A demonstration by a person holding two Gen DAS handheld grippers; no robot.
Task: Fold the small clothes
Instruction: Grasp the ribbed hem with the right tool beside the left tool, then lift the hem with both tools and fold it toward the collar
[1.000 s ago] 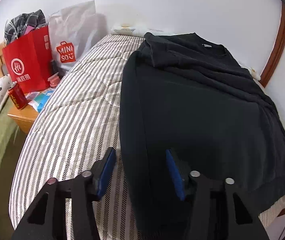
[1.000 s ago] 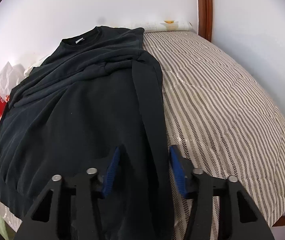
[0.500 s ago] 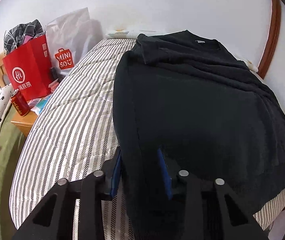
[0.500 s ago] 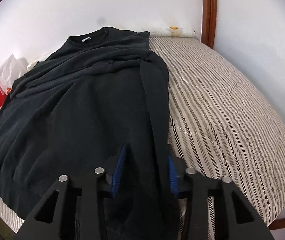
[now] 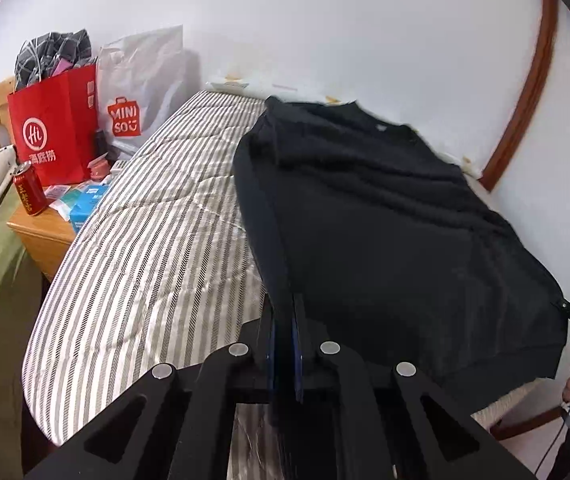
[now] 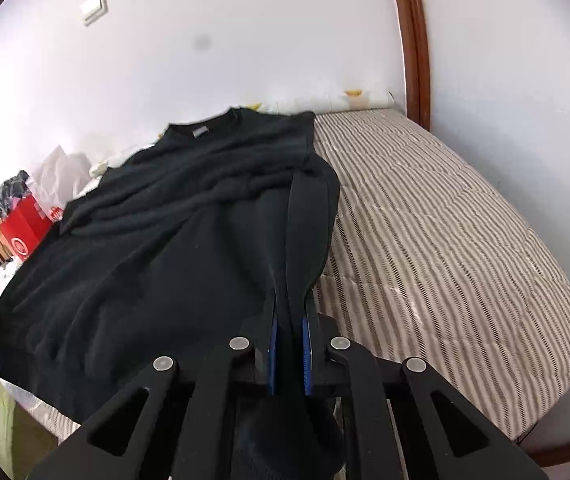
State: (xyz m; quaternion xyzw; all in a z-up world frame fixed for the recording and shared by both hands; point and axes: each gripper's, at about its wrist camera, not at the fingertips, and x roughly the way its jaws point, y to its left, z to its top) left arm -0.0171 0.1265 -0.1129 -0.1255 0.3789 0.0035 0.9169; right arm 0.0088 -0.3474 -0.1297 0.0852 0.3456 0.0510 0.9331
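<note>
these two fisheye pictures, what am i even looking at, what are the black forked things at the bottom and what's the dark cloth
No robot here: a person holds a two-finger gripper in each hand, and a wide-angle camera on each looks forward along its fingers. One picture comes from the left gripper, the other from the right gripper; the black forks are their fingers, with blue pads.

A black sweatshirt lies spread on a striped mattress, neck toward the wall. The left gripper is shut on the near part of one side edge. The right gripper's jaws are closing on the opposite one, pads already pinching the cloth.

A bedside table holds a red bag, a white bag and a red can.
</note>
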